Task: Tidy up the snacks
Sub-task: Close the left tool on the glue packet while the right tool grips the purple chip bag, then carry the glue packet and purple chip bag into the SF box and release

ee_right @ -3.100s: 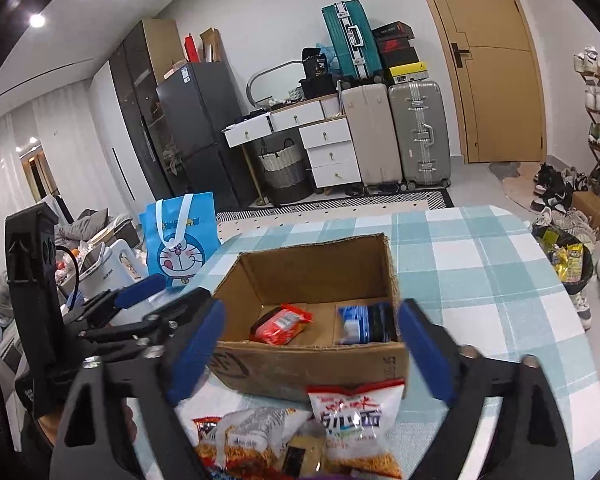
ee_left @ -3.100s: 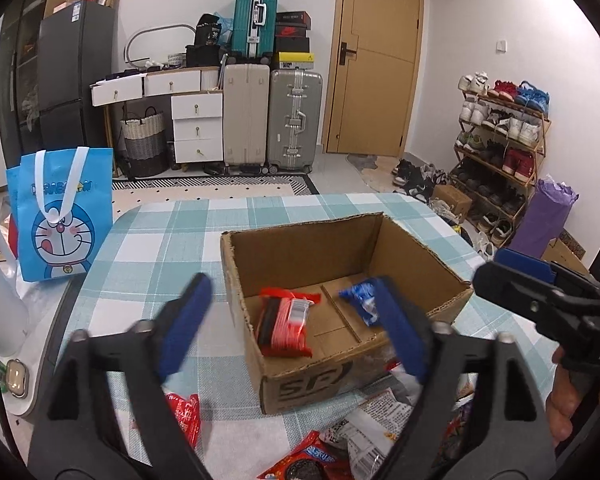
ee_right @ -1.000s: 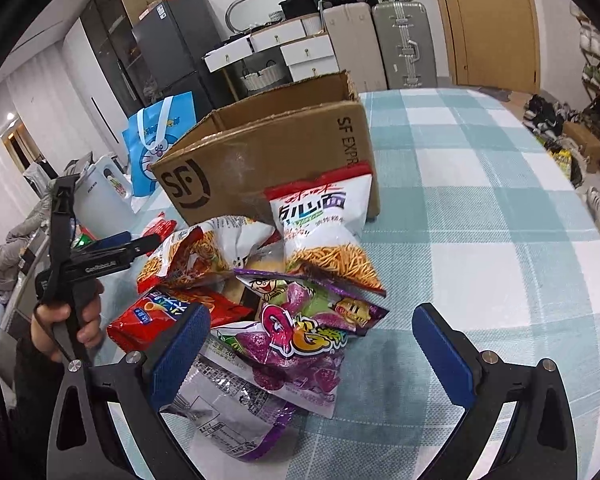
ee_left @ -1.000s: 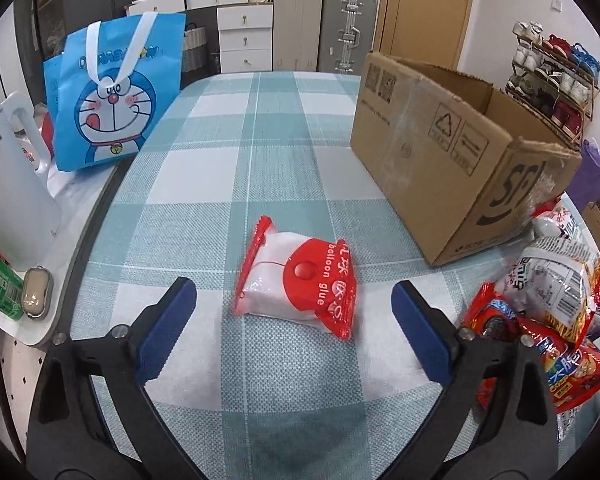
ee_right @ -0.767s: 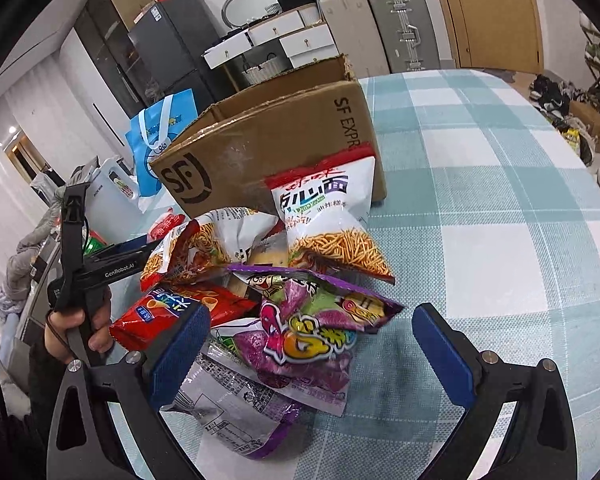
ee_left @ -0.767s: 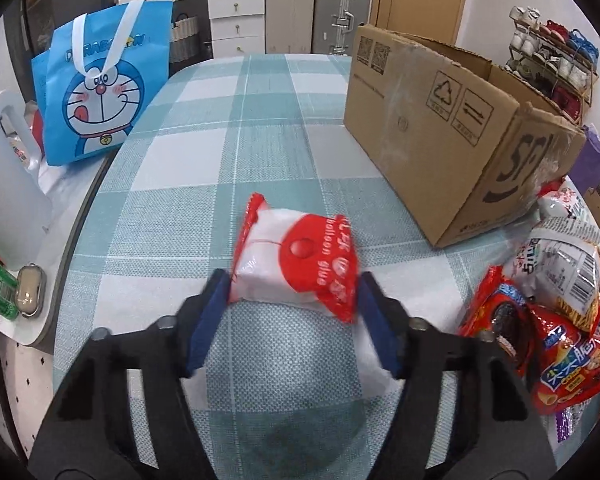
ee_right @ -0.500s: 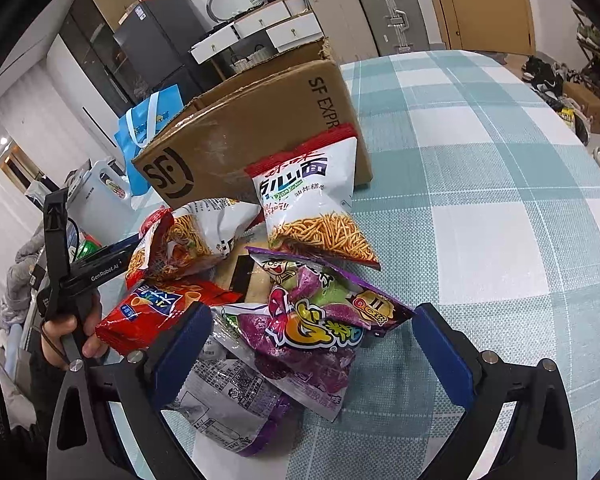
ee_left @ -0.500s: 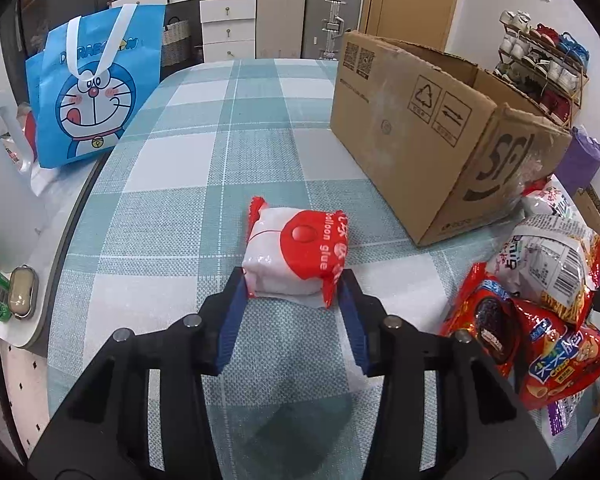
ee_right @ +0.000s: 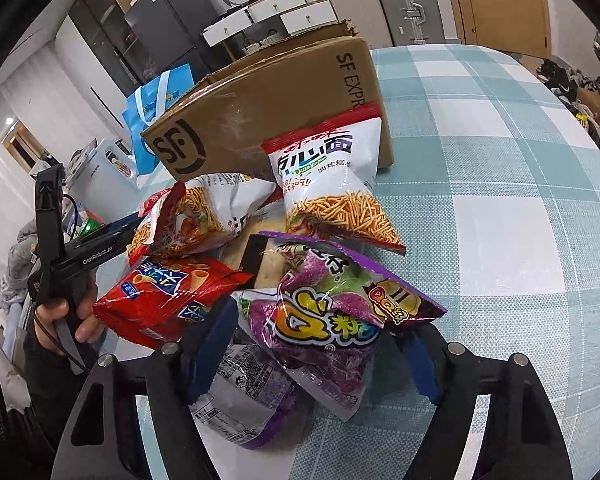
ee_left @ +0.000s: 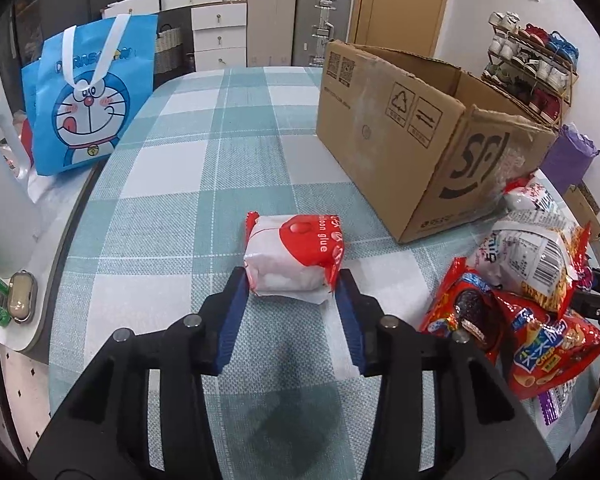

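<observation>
My left gripper (ee_left: 290, 284) is shut on a white and red snack packet (ee_left: 294, 258) that rests on the checked tablecloth, left of the cardboard box (ee_left: 428, 120). My right gripper (ee_right: 320, 344) has closed in around a purple snack bag (ee_right: 328, 316) at the front of the snack pile; its blue pads touch both sides of the bag. The pile also holds a red bag (ee_right: 164, 296), a white noodle bag (ee_right: 328, 184) leaning on the box (ee_right: 268, 100) and another noodle bag (ee_right: 204, 216).
A blue Doraemon bag (ee_left: 88, 92) stands at the table's left edge beside a white kettle (ee_left: 0, 200). The snack pile (ee_left: 532, 280) lies right of my left gripper. Suitcases, drawers and a shoe rack stand behind the table.
My left gripper closed onto the white and red packet. My right gripper lowered toward the pile and closed from wide open onto the purple bag.
</observation>
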